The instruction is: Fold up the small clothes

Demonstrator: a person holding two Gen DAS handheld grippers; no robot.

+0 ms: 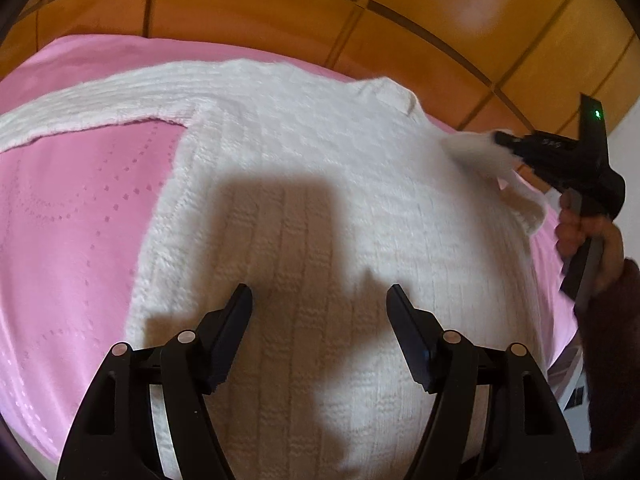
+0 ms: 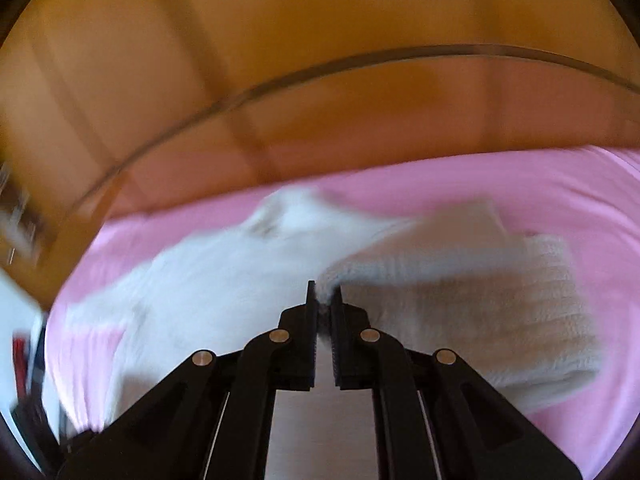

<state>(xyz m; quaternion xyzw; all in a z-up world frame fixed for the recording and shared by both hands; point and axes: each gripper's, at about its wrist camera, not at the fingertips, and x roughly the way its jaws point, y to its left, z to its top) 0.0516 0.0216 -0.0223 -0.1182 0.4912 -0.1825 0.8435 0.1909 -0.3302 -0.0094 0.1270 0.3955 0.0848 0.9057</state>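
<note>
One white knit sweater (image 1: 304, 184) lies spread on the pink bedcover (image 1: 72, 216), body flat, one sleeve (image 1: 80, 108) stretched out toward the left. Its near hem is cut off behind the left gripper's arms in the left wrist view; the other sleeve end is smeared by motion blur, and the right wrist view is blurred throughout. The right gripper (image 2: 325, 304) has its jaws closed, pinching a fold of that sleeve (image 2: 460, 280), lifted off the cover. A hand (image 1: 588, 240) in a dark cuff grips its handle at the right edge. The left gripper (image 1: 319, 300) hovers above the sweater body, jaws spread wide, holding nothing. Wooden headboard panels (image 1: 280, 8) behind
</note>
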